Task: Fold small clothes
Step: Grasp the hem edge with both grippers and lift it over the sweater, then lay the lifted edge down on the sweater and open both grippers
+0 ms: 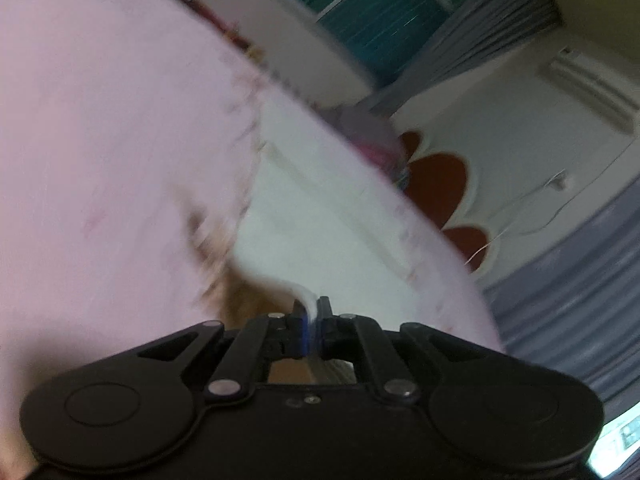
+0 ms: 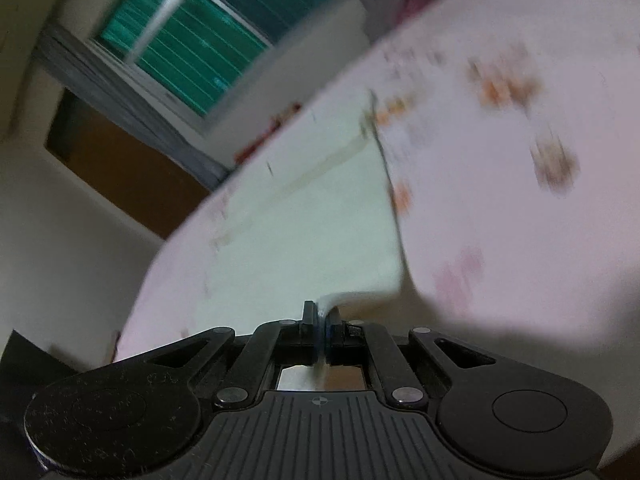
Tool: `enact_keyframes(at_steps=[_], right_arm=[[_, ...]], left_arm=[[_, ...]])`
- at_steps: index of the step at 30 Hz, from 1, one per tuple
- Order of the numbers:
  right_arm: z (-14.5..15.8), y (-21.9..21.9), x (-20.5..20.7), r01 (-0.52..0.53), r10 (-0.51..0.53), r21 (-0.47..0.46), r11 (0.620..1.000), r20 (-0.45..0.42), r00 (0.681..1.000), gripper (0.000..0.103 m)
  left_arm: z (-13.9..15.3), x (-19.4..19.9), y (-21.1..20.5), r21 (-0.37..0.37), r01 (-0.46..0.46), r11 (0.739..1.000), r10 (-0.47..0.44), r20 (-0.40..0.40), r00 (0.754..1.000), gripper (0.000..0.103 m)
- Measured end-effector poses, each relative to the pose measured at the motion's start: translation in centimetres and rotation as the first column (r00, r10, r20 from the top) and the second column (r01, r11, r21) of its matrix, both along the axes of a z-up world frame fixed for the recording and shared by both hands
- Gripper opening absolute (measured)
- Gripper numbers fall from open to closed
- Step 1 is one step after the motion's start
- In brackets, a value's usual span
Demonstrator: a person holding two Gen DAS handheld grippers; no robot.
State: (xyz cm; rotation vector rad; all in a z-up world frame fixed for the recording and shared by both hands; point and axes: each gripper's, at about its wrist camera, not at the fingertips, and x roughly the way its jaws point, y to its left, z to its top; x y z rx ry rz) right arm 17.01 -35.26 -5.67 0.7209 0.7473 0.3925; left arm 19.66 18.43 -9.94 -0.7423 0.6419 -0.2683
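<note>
- Garment (image 1: 100, 140): a pale pink piece of small clothing with a faint printed pattern. It fills the left and centre of the left wrist view, and the right and centre (image 2: 500, 200) of the right wrist view. Both frames are blurred, so I cannot tell what kind of garment it is.
- Where it is: lifted in the air and stretched between the two grippers. A window (image 1: 380, 8) and wall show behind it in the upper part of each frame, and no table surface can be seen.
- Left gripper (image 1: 312, 316): fingers closed together on a thin white hem, at lower centre of its frame.
- Right gripper (image 2: 322, 320): likewise pinched tight on a fold of pale edge, at lower centre of its frame.
- Handling, as I judge it: light, thin and entirely limp. The cloth sags and curves between the two holds instead of keeping a flat line, so it will drape wherever it is unsupported.
- Slip risk: each pinch takes only a narrow bit of edge, so a sharp tug could pull the fabric free.
- Where to hold: hems and corners, as now, kept well apart so the panel hangs open and can be laid flat for a crease.
</note>
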Motion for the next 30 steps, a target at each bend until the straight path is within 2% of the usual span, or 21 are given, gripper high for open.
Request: enact_keyframes(at_steps=[3, 7, 9, 12, 16, 19, 23, 26, 27, 28, 29, 30], right_arm=[[2.9, 0.4, 2.7, -0.007, 0.008, -0.011, 1.0, 0.075, 0.997, 0.002], [5.5, 1.8, 7.8, 0.012, -0.009, -0.018, 1.0, 0.129, 0.992, 0.002], [6.3, 1.9, 11.0, 0.053, -0.05, -0.018, 0.998, 0.137, 0.989, 0.002], [6.4, 1.4, 16.7, 0.103, -0.102, -0.005, 0.995, 0.104, 0.989, 0.002], [4.8, 1.5, 24.4, 0.118, -0.118, 0.002, 0.993, 0.043, 0.992, 0.002], [2.1, 1.8, 29.4, 0.121, -0.122, -0.019, 0.992, -0.019, 0.992, 0.002], [-1.6, 1.8, 33.4, 0.145, -0.145, -0.003, 0.989, -0.105, 0.984, 0.002], [-3.3, 1.8, 35.5, 0.16, -0.157, 0.013, 0.987, -0.148, 0.976, 0.003], [-3.7, 1.9, 36.1, 0.16, -0.157, 0.015, 0.987, -0.146, 0.977, 0.003], [-3.8, 1.9, 36.6, 0.159, -0.155, 0.018, 0.987, -0.135, 0.979, 0.003], [-4.1, 2.0, 37.1, 0.156, -0.153, 0.017, 0.988, -0.117, 0.981, 0.003], [-3.8, 2.1, 37.3, 0.159, -0.159, -0.001, 0.987, -0.109, 0.981, 0.007]], left_arm=[[2.2, 3.2, -0.6, -0.013, 0.007, 1.0, -0.006, 0.047, 0.999, 0.003], [4.6, 8.5, -0.8, -0.043, -0.013, 0.999, 0.017, 0.107, 0.994, 0.003], [5.2, 11.9, -0.7, -0.047, -0.032, 0.998, 0.037, 0.118, 0.992, 0.003], [5.0, 17.2, -0.1, -0.054, -0.044, 0.998, 0.05, 0.104, 0.993, 0.003], [2.6, 23.8, 0.4, -0.051, -0.052, 0.997, 0.054, 0.033, 0.998, 0.003], [0.4, 28.2, 1.2, -0.052, -0.054, 0.997, 0.053, -0.035, 0.998, 0.003], [-2.4, 32.7, 1.5, -0.041, -0.035, 0.999, 0.03, -0.118, 0.992, 0.003], [-3.5, 34.5, 1.6, -0.045, -0.01, 0.999, 0.004, -0.122, 0.993, 0.004], [-3.7, 35.1, 1.5, -0.046, 0.008, 0.999, -0.013, -0.11, 0.994, 0.005], [-3.8, 35.5, 1.6, -0.038, 0.012, 0.999, -0.016, -0.096, 0.995, 0.018], [-3.7, 35.6, 1.7, -0.036, 0.013, 0.999, -0.016, -0.076, 0.997, 0.025], [-3.7, 35.7, 1.9, -0.046, 0.013, 0.999, -0.015, -0.059, 0.998, 0.038]])
